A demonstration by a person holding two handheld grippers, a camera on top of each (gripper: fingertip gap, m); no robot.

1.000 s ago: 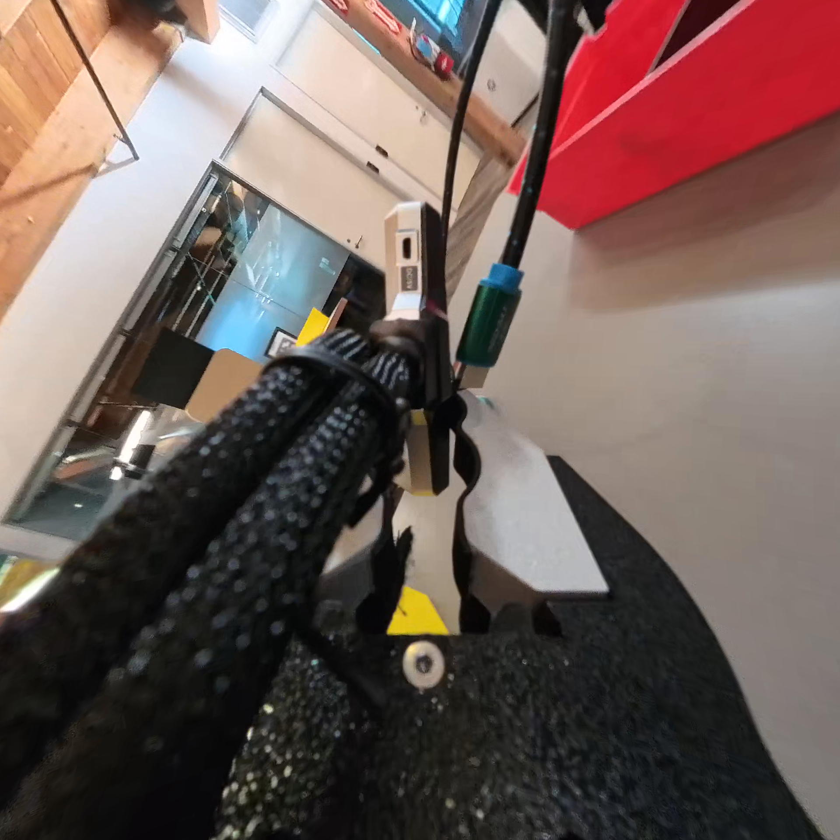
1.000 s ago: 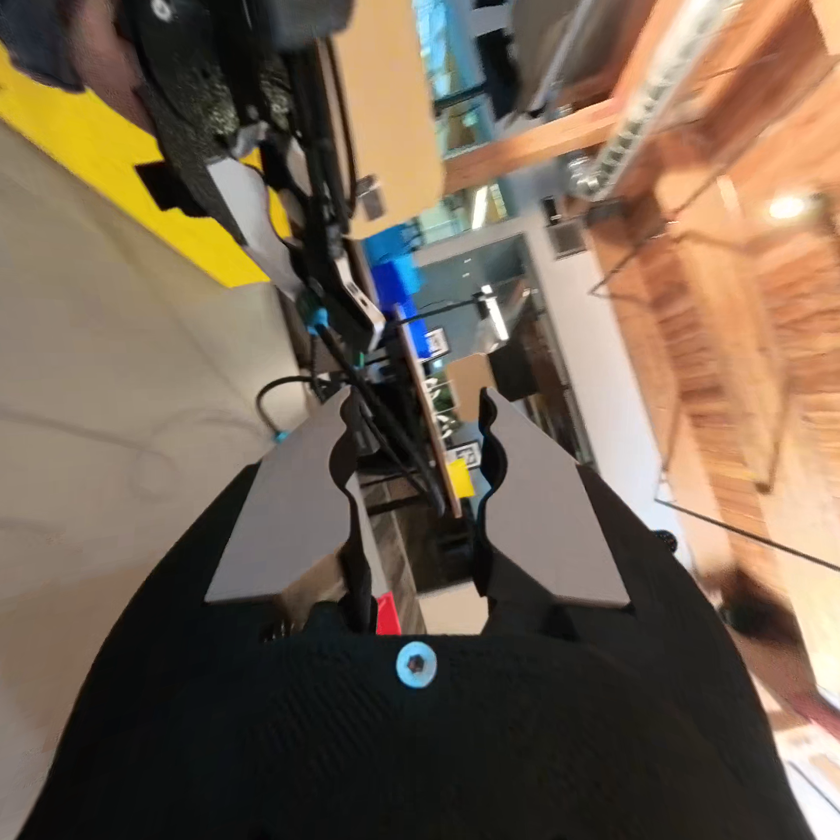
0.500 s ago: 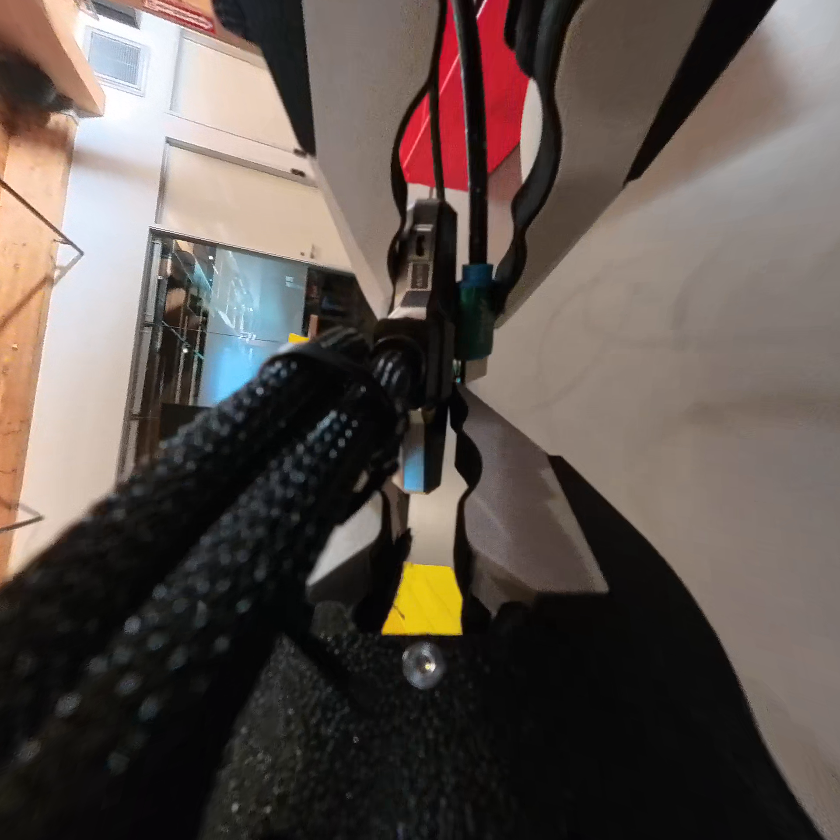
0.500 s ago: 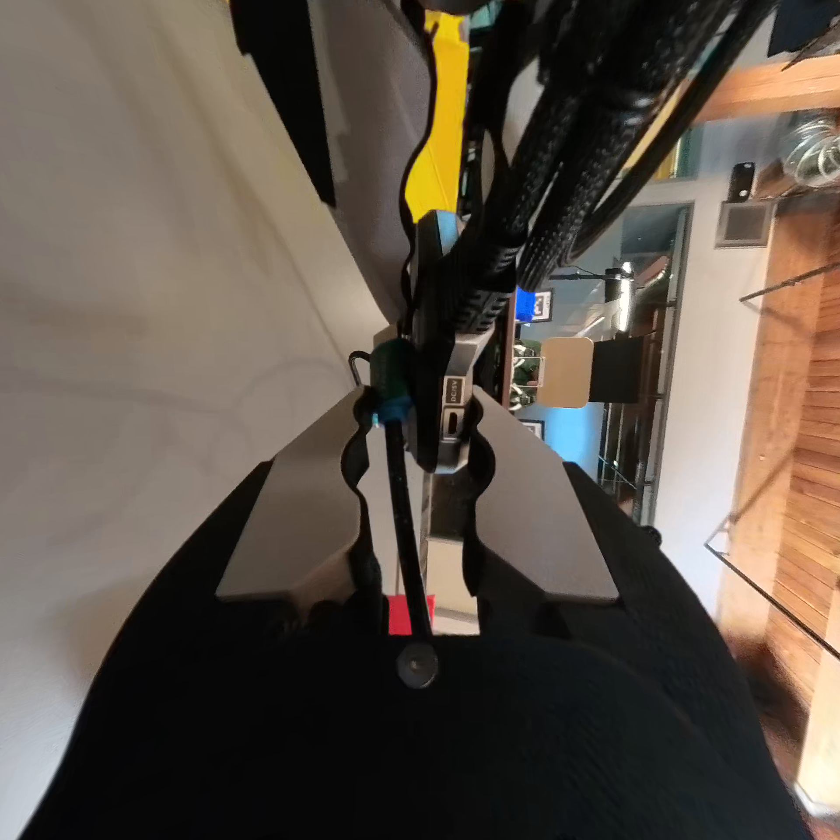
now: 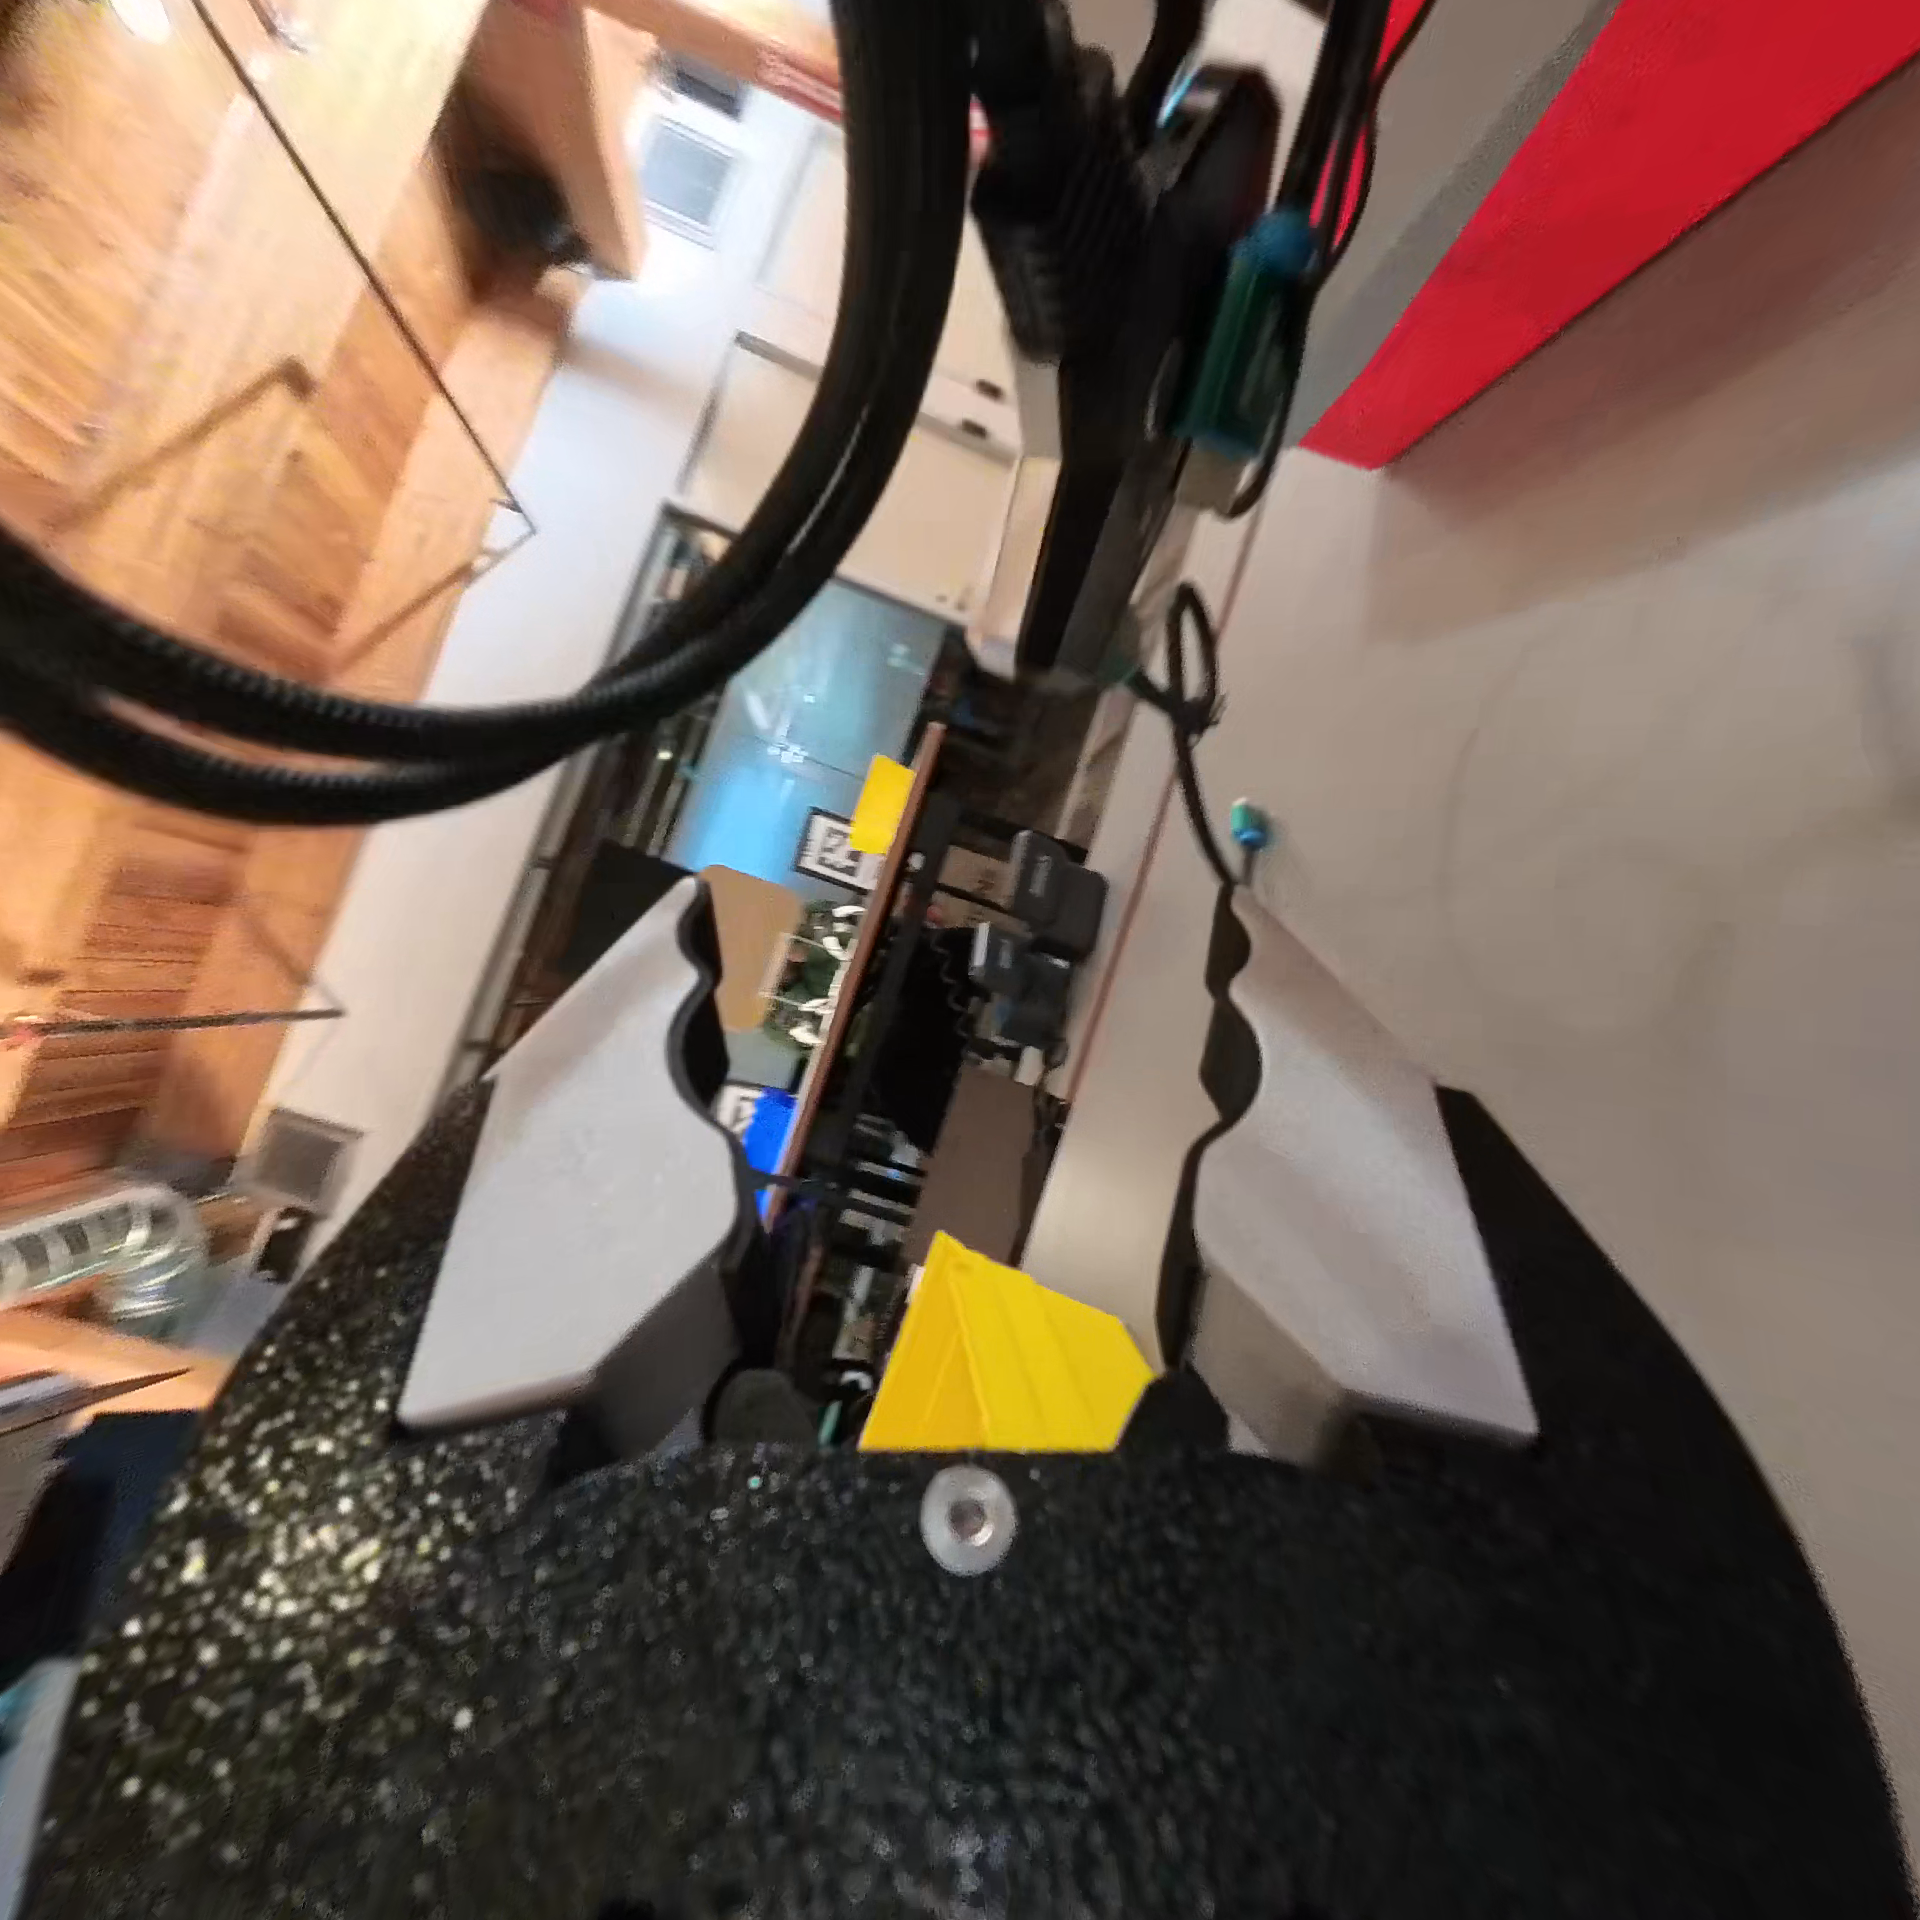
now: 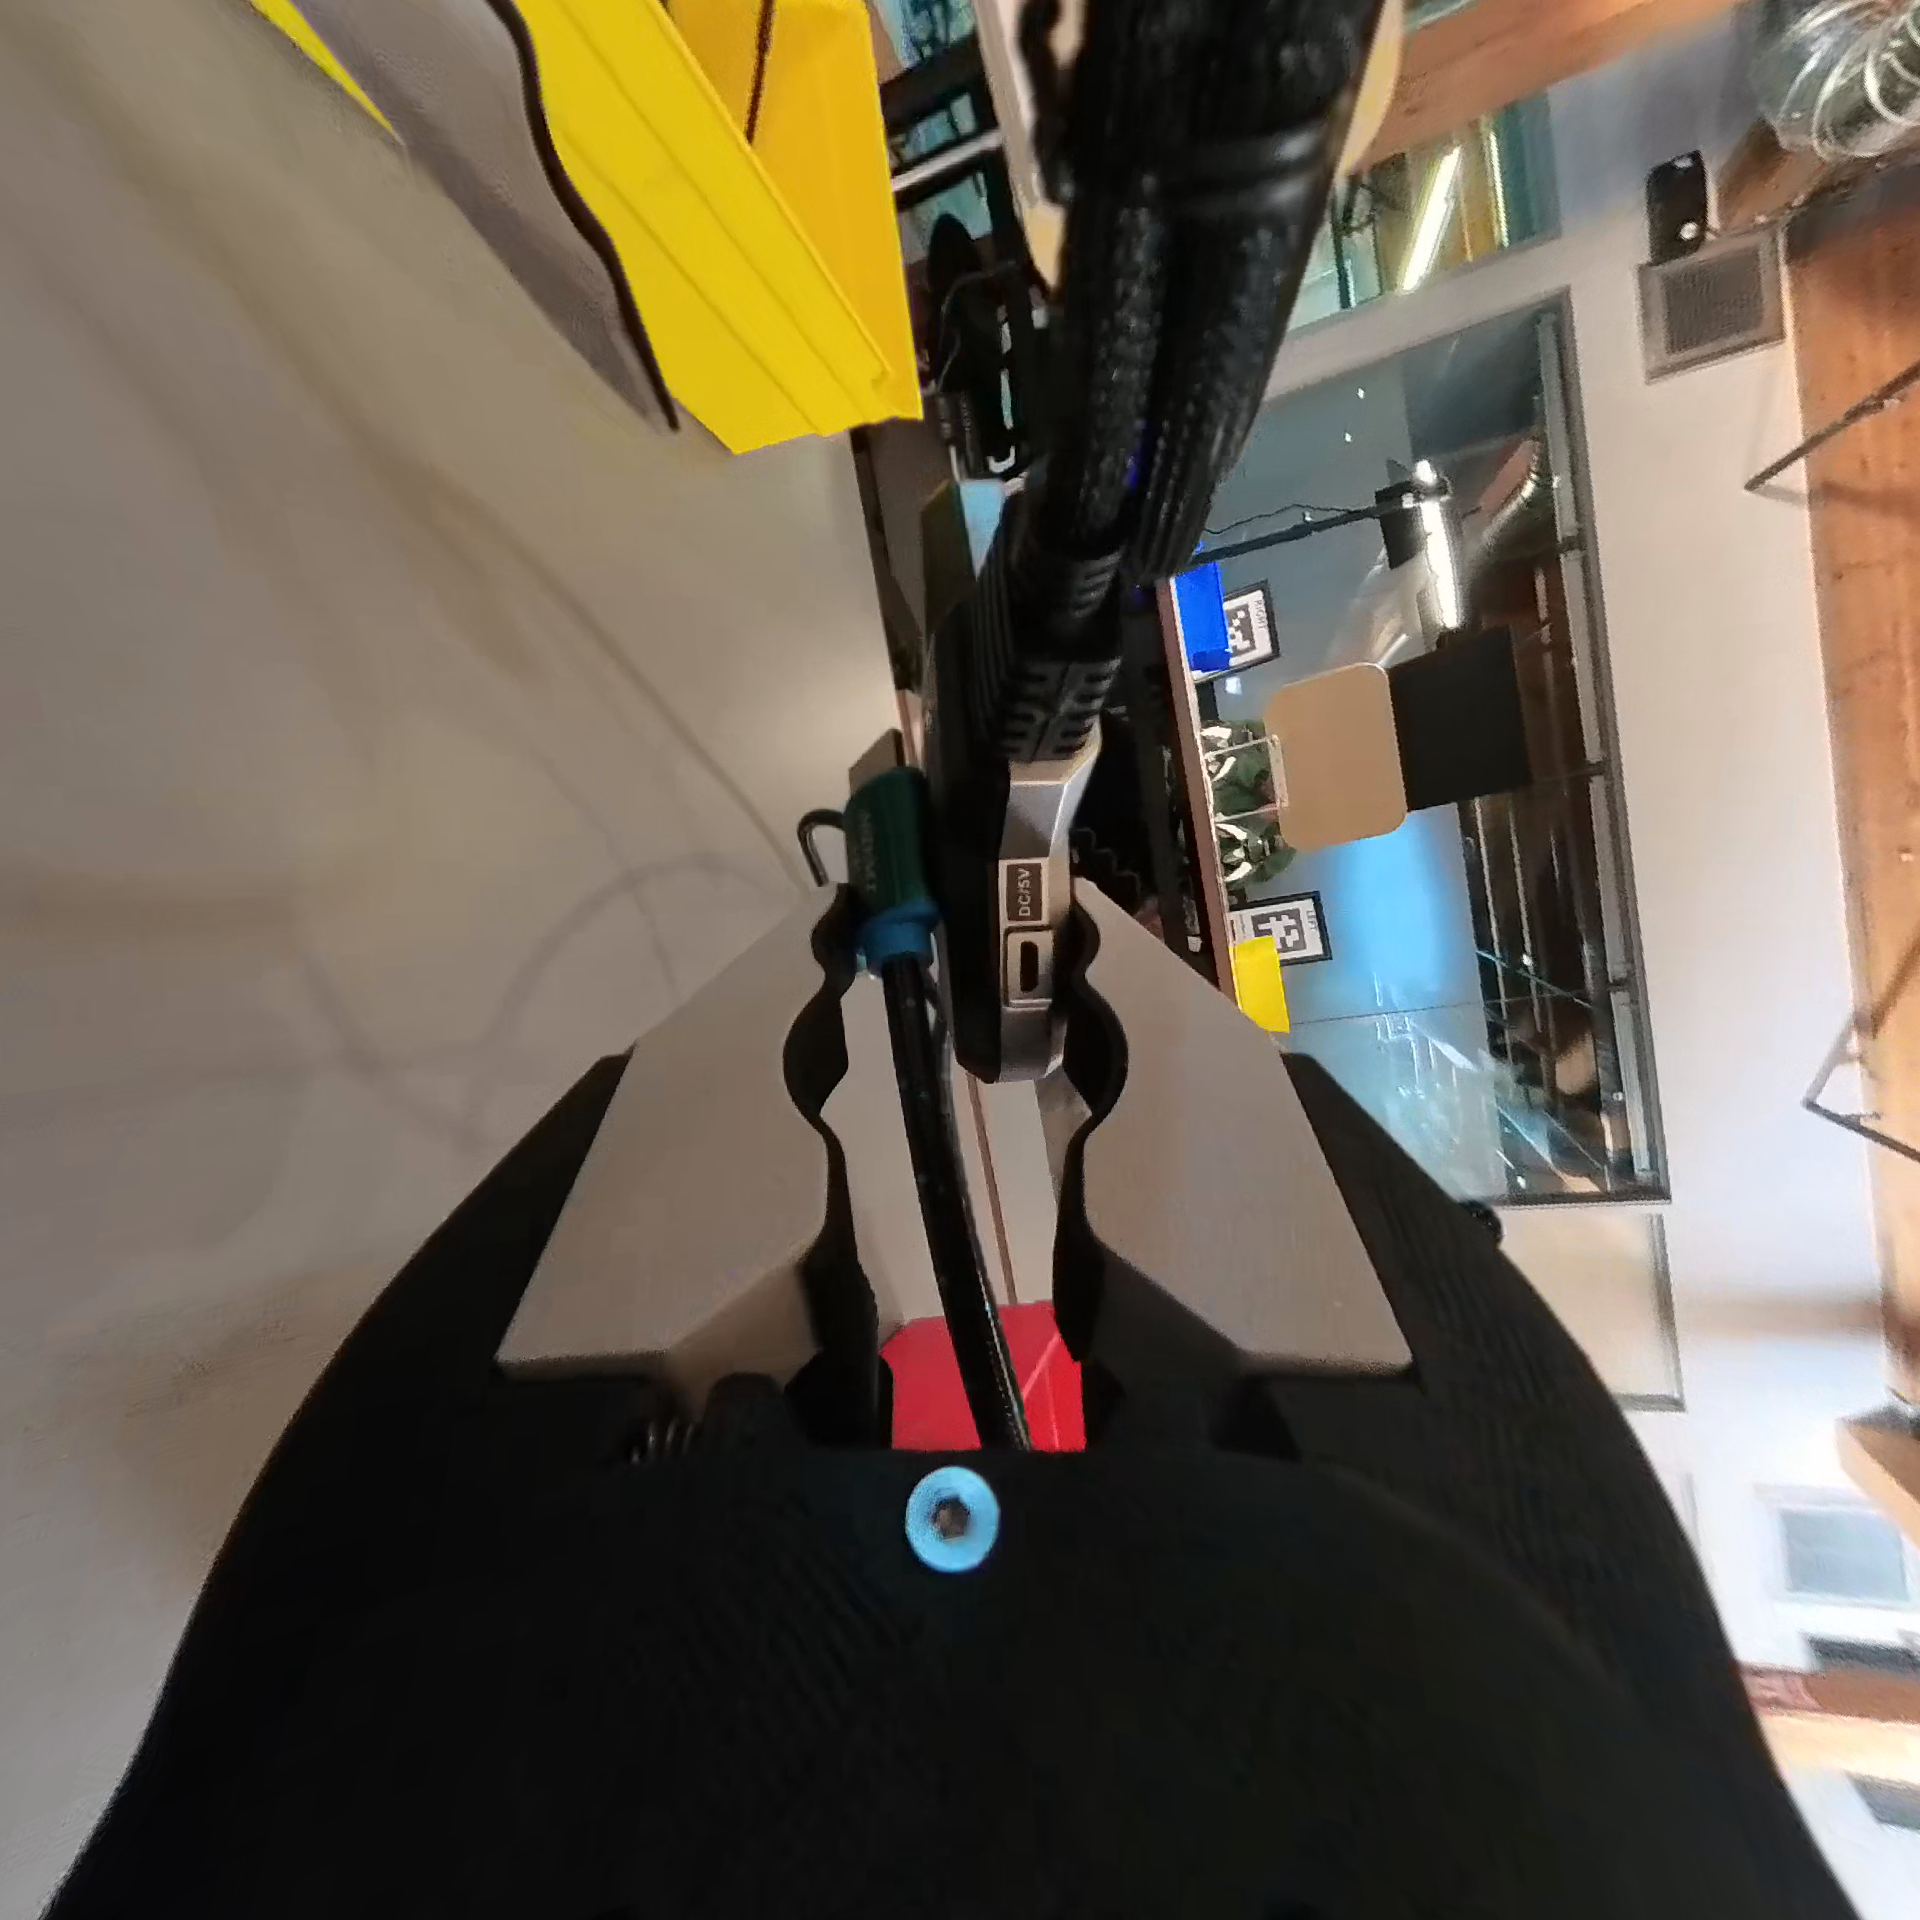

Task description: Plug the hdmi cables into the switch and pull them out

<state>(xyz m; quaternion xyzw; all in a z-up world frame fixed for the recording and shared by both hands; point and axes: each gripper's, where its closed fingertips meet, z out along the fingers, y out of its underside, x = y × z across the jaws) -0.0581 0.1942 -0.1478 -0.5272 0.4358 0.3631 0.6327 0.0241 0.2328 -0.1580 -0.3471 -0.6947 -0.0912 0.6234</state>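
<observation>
Your switch (image 6: 1023, 894), lifted off the table with its braided HDMI cables (image 6: 1164, 343) and green plug (image 6: 883, 831) seated, has passed from the left gripper (image 5: 961, 997), now wide open and empty, to the right gripper (image 6: 951, 992), pinching its end, so you can start unplugging.

switch (image 6: 1023, 883) fills right tongs (image 6: 951, 987), left gap clear

Black braided cables (image 6: 1164, 343), green-and-blue plug (image 6: 888, 873), yellow bin (image 6: 727, 218)
</observation>
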